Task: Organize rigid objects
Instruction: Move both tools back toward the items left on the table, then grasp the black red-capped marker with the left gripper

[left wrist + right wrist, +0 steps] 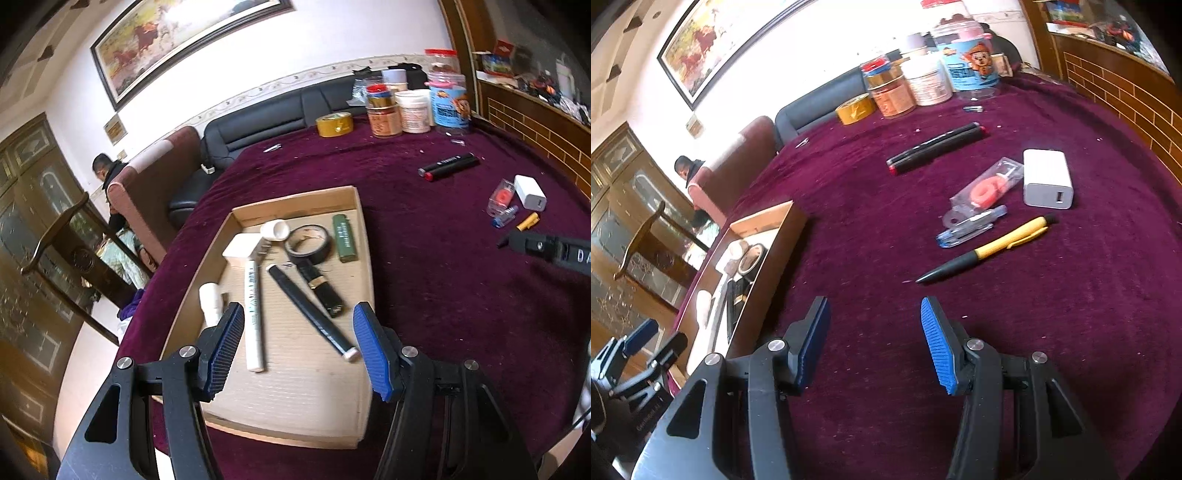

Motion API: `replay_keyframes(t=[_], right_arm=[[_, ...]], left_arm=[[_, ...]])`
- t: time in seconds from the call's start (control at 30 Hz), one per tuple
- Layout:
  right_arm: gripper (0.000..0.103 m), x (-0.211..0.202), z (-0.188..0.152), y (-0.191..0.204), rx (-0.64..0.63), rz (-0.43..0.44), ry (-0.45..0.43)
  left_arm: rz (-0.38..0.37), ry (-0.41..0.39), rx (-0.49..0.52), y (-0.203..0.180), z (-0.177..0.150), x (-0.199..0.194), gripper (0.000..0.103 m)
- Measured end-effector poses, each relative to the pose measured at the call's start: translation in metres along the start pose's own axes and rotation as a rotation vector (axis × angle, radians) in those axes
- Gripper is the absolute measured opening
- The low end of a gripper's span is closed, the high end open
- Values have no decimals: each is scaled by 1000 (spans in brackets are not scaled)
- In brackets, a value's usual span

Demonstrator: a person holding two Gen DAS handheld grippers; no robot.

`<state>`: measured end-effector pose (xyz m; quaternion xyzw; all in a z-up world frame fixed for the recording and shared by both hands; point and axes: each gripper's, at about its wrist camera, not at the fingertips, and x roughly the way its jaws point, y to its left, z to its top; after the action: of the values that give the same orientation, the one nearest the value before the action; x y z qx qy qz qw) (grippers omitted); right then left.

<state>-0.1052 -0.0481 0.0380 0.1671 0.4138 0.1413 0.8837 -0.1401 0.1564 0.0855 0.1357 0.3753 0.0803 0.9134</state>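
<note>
A shallow cardboard tray (360, 236) lies on the purple tablecloth and holds a white marker (254, 314), a black pen (314, 314), a black tape roll (312, 243), a green lighter (344, 238), a black lighter (325, 288) and white plugs (243, 247). My left gripper (299, 347) hovers open over the tray's near half, nothing between its blue pads. My right gripper (875, 343) is open over bare cloth, right of the tray (775, 251). Ahead of it lie a yellow-black pen (990, 247), a blue clip (967, 225), a clear packet with an orange ring (986, 188), a white charger (1047, 177) and two black markers (938, 147).
Jars and tubs (934, 77) and a yellow tape roll (855, 107) stand at the table's far edge. A black sofa (266, 122) and a person (107, 177) are beyond it. A wooden chair (62, 236) stands left of the table. A brick-patterned counter (1126, 96) rises at right.
</note>
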Motion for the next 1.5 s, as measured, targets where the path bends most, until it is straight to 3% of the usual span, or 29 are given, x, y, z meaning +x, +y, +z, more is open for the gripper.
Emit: replay_keyframes(t=[0.2,0.4,0.47,0.5,0.53,0.63,0.77,0.9,0.97,1.1,1.2,1.37,1.5], right_arm=[[50,-15,16,-25,21,-48,-52],[50,-48,43,-54,2,-207,-180],[62,-62,51,-57,-28,-285,-260],[75,-71,54,-60,-45,-303,-315],[83,-76,56,-60,-51,-307,-347],[83,-87,68,-72,-37,-300,-433],[83,-77,91,-89,9,-308,-395],[83,-60,113,-102,48,-334,-369],[82,-50,119,-115,87,-301,-355],[82,-30,115,-139,126,-331,-365],[82,-19,111,-157,175,-323,-316],[82,-19,107,-178,262,-277,-274],[82,-13,110,-179,265,-271,-253]], left_arm=[[-16,19,38,-17,4,3,56],[-22,39,66,-34,8,10,56],[-29,46,76,-40,9,12,56],[-32,50,83,-45,10,14,56],[-36,55,90,-49,11,15,56],[-53,70,104,-61,12,19,56],[-165,128,93,-71,15,30,55],[-372,231,-17,-73,25,50,55],[-427,254,-56,-73,37,58,55],[-429,193,3,-85,78,61,55],[-453,151,74,-99,113,73,55],[-479,130,128,-136,166,126,55],[-472,141,198,-173,186,167,55]])
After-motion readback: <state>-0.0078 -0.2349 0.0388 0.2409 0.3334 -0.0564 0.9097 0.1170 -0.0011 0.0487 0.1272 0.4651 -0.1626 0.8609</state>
